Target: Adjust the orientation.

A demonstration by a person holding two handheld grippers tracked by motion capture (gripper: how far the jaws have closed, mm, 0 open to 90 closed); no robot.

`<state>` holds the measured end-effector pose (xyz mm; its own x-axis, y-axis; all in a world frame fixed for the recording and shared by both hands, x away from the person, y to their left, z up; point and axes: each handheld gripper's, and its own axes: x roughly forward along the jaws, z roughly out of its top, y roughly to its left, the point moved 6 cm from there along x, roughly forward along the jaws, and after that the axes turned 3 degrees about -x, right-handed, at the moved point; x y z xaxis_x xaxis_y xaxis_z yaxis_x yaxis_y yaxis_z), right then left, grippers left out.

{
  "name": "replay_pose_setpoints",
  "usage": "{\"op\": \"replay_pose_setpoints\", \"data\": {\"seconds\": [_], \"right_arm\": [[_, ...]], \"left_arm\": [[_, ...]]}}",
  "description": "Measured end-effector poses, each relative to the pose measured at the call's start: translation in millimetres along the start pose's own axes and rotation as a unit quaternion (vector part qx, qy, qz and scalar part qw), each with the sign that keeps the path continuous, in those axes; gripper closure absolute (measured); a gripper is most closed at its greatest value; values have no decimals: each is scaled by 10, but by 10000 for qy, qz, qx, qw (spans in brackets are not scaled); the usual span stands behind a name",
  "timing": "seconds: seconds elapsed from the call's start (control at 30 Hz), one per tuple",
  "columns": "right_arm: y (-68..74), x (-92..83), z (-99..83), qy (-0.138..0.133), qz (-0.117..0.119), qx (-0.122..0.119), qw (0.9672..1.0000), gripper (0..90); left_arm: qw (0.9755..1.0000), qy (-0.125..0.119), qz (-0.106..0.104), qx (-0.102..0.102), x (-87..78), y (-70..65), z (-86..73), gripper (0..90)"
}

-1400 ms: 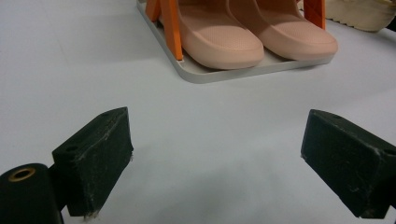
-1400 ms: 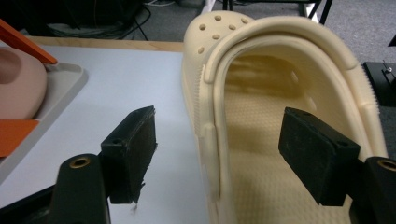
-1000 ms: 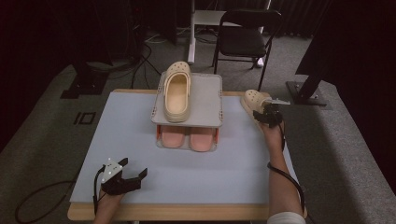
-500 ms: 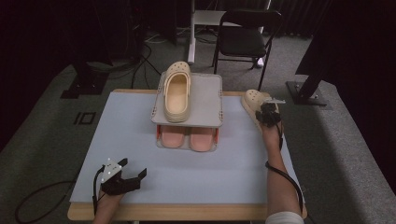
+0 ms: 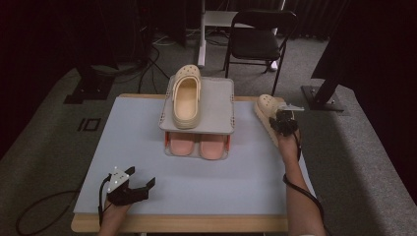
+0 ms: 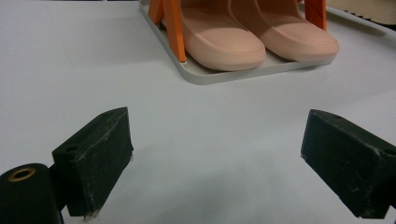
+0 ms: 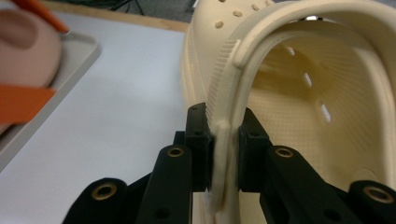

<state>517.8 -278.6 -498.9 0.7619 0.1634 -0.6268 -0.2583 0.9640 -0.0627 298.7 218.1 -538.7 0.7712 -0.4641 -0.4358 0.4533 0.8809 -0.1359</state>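
Your right tongs (image 5: pixel 282 123) have just been closing and now pinch the side wall of the cream clog (image 5: pixel 266 109) at the right edge of the worktop (image 5: pixel 123 137), right of centre in the high view. In the right gripper view the two pads press the clog (image 7: pixel 299 93) wall from both sides. Your left tongs (image 5: pixel 140 184) rest at the lower left of the frame with jaws spread wide and nothing between them. A second cream clog (image 5: pixel 186 96) lies on the top shelf of the rack (image 5: pixel 216 105) at centre, with a pink pair (image 5: pixel 196 145) beneath.
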Motion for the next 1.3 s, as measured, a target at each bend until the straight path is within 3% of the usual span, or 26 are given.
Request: {"op": "replay_pose_setpoints", "data": {"seconds": [0.17,0.53,0.7,0.77,1.07,1.3], "right_arm": [[129,-128,-59,136,-55,-272,9995,783],[369,-466,-297,156,-138,-727,9971,783],[462,-615,-413,114,-71,-726,9973,782],[519,-661,-480,133,-131,-866,9961,782],[691,-865,-674,155,-122,-828,9964,782],[824,-908,-752,166,-139,-808,9965,782]], "left_arm": [[10000,-29,-10,12,2,-12,10,87],[9999,-42,-70,99,19,-43,19,87],[9999,-41,-65,118,26,-54,24,87],[9999,-47,-68,128,26,-56,29,87],[9999,-69,-72,131,30,-58,43,87],[9999,-88,-68,115,21,-46,49,87]]}}
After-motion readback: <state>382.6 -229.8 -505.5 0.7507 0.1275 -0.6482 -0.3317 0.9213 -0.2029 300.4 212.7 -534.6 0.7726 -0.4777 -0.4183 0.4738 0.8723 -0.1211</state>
